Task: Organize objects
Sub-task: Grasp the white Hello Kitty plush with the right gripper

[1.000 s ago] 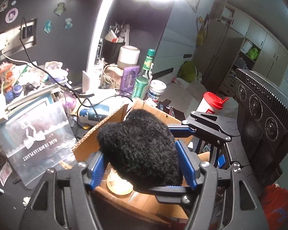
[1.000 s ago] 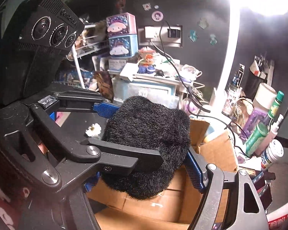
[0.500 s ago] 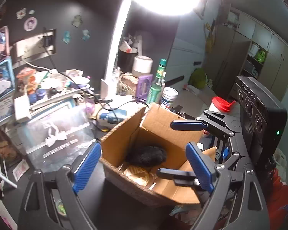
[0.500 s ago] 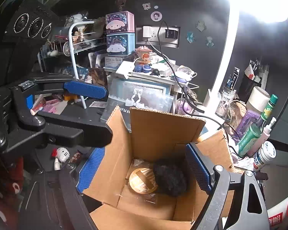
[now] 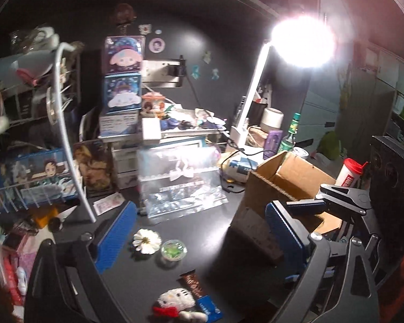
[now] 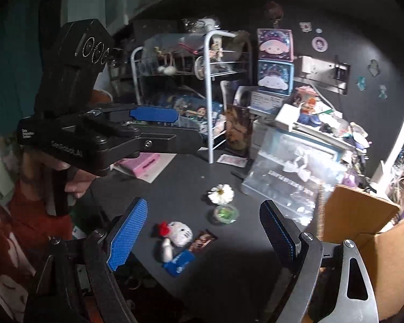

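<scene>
Both tongs empty — left tongs (image 5: 199,231) opening wider, right tongs (image 6: 202,228) wide. Flower (image 6: 220,193), plush (image 6: 176,232), snack bar (image 6: 202,239) left on tabletop (image 6: 229,269) at lower centre — we'd box (image 6: 363,215) them next.

Left gripper (image 5: 199,231): low in its own frame, jaws opening, wide apart, nothing between the blue pads. Right gripper (image 6: 204,231): low in its frame, jaws wide, empty. In the right view, a hand (image 6: 70,177) grips the left unit's handle at mid-left.
</scene>
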A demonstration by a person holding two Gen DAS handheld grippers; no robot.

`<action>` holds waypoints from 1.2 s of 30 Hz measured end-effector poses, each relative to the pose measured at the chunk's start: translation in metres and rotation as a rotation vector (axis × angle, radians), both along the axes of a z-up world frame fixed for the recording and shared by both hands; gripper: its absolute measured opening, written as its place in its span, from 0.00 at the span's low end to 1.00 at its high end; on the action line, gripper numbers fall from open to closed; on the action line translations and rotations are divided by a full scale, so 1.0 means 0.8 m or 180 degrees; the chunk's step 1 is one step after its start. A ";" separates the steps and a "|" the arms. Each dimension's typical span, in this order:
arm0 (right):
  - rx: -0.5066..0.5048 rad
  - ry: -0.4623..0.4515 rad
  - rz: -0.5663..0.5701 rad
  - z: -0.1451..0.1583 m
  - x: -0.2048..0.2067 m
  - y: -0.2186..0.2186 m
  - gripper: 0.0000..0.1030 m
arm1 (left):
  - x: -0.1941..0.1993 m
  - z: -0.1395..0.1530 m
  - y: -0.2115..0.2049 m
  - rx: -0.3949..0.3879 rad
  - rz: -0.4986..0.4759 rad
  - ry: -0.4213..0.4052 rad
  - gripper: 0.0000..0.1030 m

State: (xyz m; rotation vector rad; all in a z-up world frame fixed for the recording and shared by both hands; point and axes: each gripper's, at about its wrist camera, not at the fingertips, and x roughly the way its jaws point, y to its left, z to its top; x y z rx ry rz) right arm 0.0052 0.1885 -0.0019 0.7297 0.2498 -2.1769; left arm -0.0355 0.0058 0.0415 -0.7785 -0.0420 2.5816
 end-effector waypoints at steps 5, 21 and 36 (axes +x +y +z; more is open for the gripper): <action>0.0121 -0.0269 0.0273 -0.049 -0.006 -0.058 0.81 | 0.013 -0.042 -0.058 0.0023 0.0257 -0.0105 0.93; 0.0894 -0.0847 0.0315 -0.191 -0.058 -0.144 0.64 | 0.018 -0.143 -0.128 0.0144 0.0466 -0.0647 0.93; 0.1075 -0.0745 0.0220 -0.195 -0.065 -0.153 0.47 | 0.017 -0.150 -0.127 0.0134 0.0418 -0.0737 0.93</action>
